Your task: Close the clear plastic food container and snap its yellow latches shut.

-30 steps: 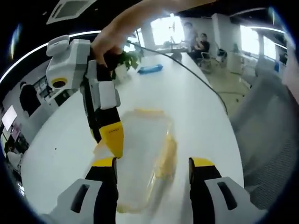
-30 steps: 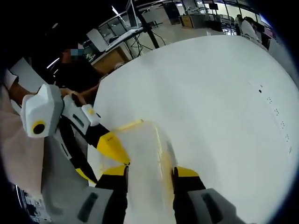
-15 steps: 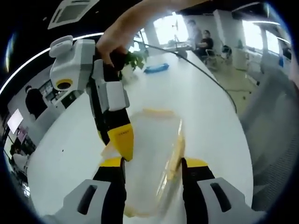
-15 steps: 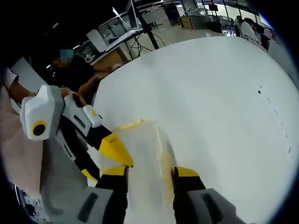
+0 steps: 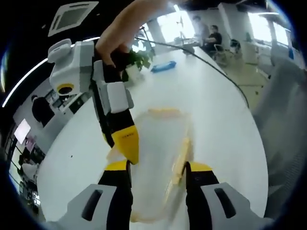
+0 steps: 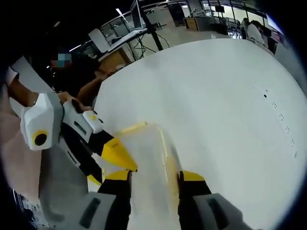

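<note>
1. In the left gripper view, the left tongs (image 5: pixel 156 173) stand at the bottom, their yellow-tipped jaws set on either side of the clear plastic container (image 5: pixel 156 158). Whether they press it or merely straddle it cannot be told.
2. A yellow latch (image 5: pixel 181 154) runs along the container's right edge, just beside the right jaw; another yellow latch (image 5: pixel 164 112) sits at the far end.
3. The right tongs (image 5: pixel 125 143) come down from the upper left, held by a hand (image 5: pixel 125 33), with a yellow tip at the container's left edge.
4. In the right gripper view, the right tongs (image 6: pixel 154 176) flank the near end of the container (image 6: pixel 146 163), jaws apart on either side; a firm grip cannot be confirmed.
5. There the left tongs (image 6: pixel 115 155) reach in from the left, touching the container's left rim.
6. The container lies on the white desk (image 6: pixel 216 105).
7. Farther along the desk stand a potted plant (image 5: pixel 139 55) and a blue object (image 5: pixel 163 66).
8. Beyond, people sit in the office.
</note>
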Demonstrator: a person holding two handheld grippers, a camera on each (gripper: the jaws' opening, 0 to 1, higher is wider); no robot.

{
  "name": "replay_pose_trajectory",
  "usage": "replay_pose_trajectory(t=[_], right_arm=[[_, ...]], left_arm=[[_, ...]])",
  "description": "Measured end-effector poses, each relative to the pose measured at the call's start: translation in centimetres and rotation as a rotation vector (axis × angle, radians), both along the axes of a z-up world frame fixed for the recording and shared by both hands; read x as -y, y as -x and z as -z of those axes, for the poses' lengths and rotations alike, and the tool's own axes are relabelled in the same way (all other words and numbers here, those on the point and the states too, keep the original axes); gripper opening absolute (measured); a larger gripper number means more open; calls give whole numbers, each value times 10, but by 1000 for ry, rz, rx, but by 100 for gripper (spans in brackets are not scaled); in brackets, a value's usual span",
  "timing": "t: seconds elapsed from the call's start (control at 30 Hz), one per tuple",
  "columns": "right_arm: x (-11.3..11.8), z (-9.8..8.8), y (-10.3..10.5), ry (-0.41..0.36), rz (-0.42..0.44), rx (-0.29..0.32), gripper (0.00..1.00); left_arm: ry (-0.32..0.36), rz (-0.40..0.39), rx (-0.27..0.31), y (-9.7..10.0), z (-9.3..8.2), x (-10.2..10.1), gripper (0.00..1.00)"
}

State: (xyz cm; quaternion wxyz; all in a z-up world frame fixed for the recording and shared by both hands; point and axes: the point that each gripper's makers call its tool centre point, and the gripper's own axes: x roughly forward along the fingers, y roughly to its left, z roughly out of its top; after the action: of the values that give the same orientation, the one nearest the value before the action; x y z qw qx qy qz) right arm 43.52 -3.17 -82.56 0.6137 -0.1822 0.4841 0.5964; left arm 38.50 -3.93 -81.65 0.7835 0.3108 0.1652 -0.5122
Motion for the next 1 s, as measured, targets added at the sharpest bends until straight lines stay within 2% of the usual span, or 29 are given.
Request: replay_pose_trajectory(t=[0.2, 0.27, 0.37, 0.43, 0.53, 0.6, 0.67, 0.7, 0.77, 0.87, 0.9, 0.97, 1.0], right_arm=[[1, 0, 0, -16, -2, 3, 37], [1, -2, -1, -21, 21, 14, 37], [2, -4, -1, -48, 86, 57, 38], [3, -4, 1, -58, 128, 65, 38], [2, -6, 1, -62, 144, 105, 39], [4, -6, -3, -59, 169, 157, 42], [8, -7, -4, -45, 202, 174, 43], [10, -8, -5, -40, 215, 181, 42], [15, -12, -16, -39, 276, 252, 40], [18, -20, -17, -86, 360, 269, 43], [19, -24, -15, -105, 381, 263, 45], [22, -29, -12, -139, 413, 270, 47], [25, -28, -9, -136, 416, 274, 48]], left_arm=[[18, 14, -8, 1, 0, 3, 42], [15, 19, -9, 2, 0, 5, 43], [18, 23, -14, 4, 0, 7, 45], [55, -8, -49, 5, -2, 8, 46], [60, -3, -69, 10, -1, 11, 53], [39, 4, -77, 14, 1, 12, 59], [42, -4, -92, 17, -1, 10, 61], [62, -11, -106, 18, -3, 10, 61], [99, -40, -121, 16, -9, 8, 61], [123, -88, -129, 10, -16, 1, 61], [122, -112, -136, 7, -16, -4, 61], [82, -137, -85, 0, -17, -13, 61], [79, -145, -85, -1, -16, -15, 61]])
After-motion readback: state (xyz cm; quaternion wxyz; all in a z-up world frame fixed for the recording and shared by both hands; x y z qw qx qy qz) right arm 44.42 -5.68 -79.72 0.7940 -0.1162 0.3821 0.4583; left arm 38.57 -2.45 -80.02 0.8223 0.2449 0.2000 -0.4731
